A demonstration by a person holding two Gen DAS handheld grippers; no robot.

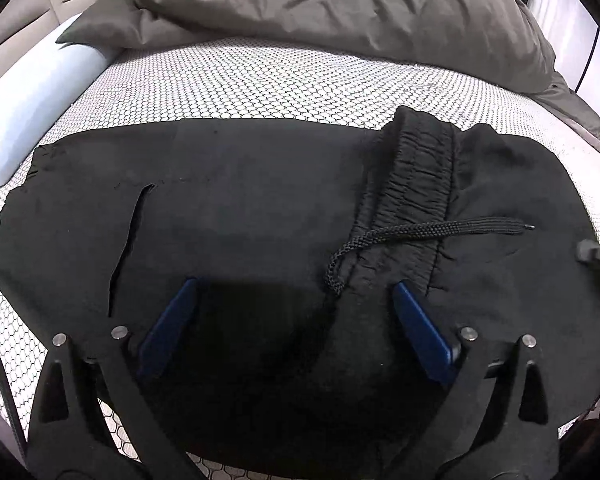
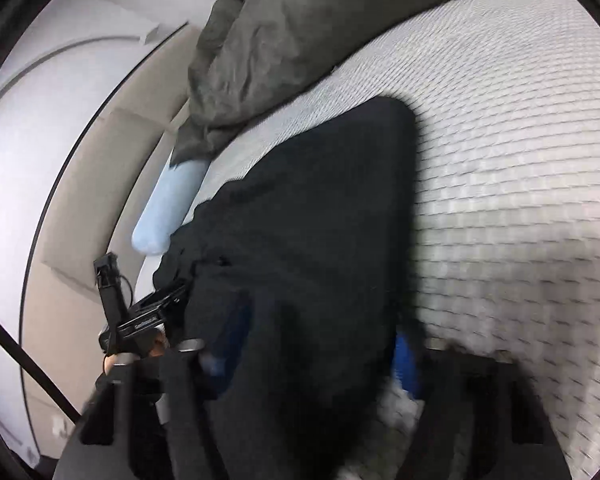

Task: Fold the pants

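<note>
Black pants lie folded flat on the bed, with the elastic waistband turned over on the right and a drawstring trailing across it. My left gripper hovers low over the near edge, open wide, its blue pads apart with nothing pinched. The right wrist view is blurred. There the pants bunch up between the blue pads of my right gripper, which looks shut on the cloth at the right end. The left gripper's body shows at the lower left.
A white mattress with a hexagon print carries the pants. A crumpled grey duvet is heaped at the back. A pale blue bolster lies along the left side beside a beige padded headboard.
</note>
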